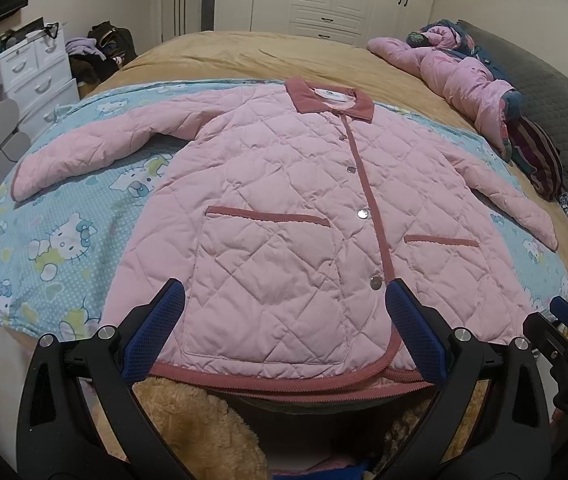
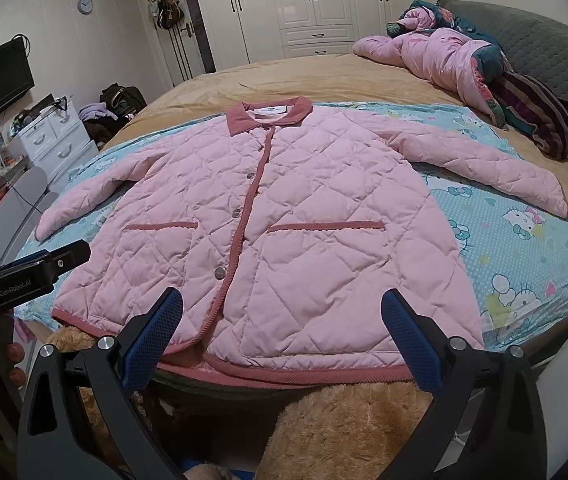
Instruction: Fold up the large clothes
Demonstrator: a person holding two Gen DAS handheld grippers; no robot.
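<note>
A pink quilted jacket [image 1: 284, 208] with a darker pink collar, trim and snap buttons lies flat, front up and buttoned, on a blue cartoon-cat sheet [image 1: 64, 232], both sleeves spread out to the sides. My left gripper [image 1: 284, 300] hovers open over the jacket's lower left panel, near the hem. The right gripper [image 2: 282, 304] is open above the lower right panel of the jacket [image 2: 284, 208], just short of the hem. Nothing is between either pair of blue-padded fingers [image 2: 408, 328]. The other gripper's body shows at each view's edge.
The bed has a tan cover [image 2: 284, 76]. A crumpled pink garment [image 2: 436, 56] and a striped cloth [image 2: 536, 116] lie at the far right by a grey headboard [image 2: 544, 40]. White drawers [image 1: 36, 68] stand left; wardrobes [image 2: 316, 0] stand behind. Fluffy tan fabric [image 2: 344, 428] hangs below the hem.
</note>
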